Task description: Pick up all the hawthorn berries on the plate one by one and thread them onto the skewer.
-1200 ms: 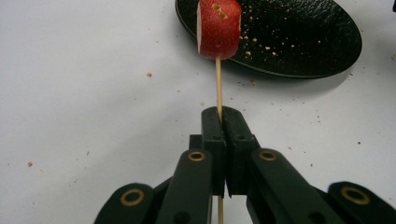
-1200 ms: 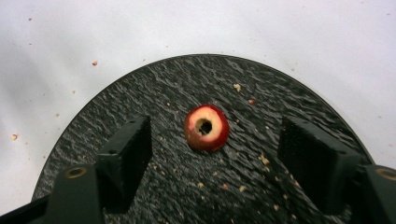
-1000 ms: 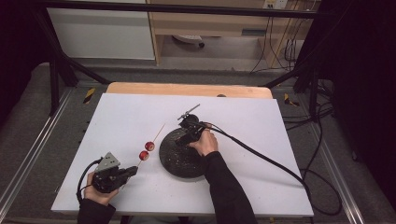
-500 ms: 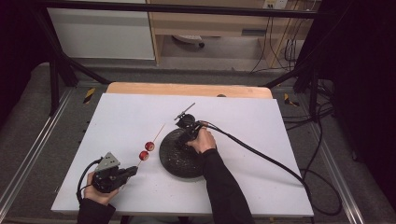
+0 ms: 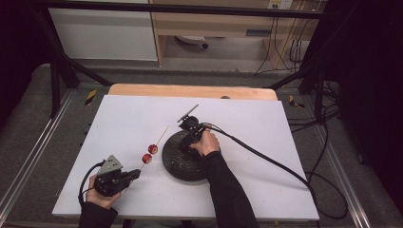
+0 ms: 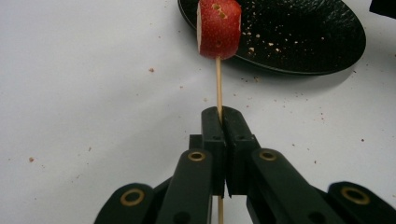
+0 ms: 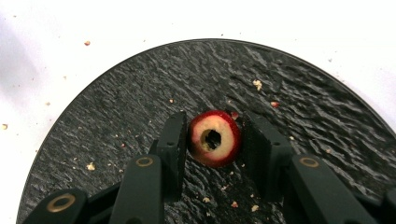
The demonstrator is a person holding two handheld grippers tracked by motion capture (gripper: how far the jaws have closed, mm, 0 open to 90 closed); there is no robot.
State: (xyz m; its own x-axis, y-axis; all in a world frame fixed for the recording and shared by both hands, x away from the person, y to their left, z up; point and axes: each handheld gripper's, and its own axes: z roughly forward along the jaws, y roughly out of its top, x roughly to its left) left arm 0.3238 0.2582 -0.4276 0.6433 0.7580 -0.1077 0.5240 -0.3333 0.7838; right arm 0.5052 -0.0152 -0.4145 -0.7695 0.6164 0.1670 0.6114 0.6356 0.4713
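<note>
Left tongs [image 6: 219, 114], low at the near left of the counter [image 5: 266, 118], are closed tight on a skewer [image 6: 218, 81] that carries two red fruit pieces [image 5: 150, 153] and points toward the black plate [image 5: 176, 164]. Right tongs [image 7: 212, 140] stand over the plate; their jaws have just been closing about a cored red slice [image 7: 214, 138] lying on it. The left jaw touches the slice; a thin gap shows at the right.

**Where my three cameras sit**

My high view looks forward and down over the whole counter [image 5: 266, 118] from afar. Each tool camera peers closely along its own jaws. All three share the black plate [image 5: 183, 164] [image 6: 299, 42] [image 7: 140, 93].
</note>
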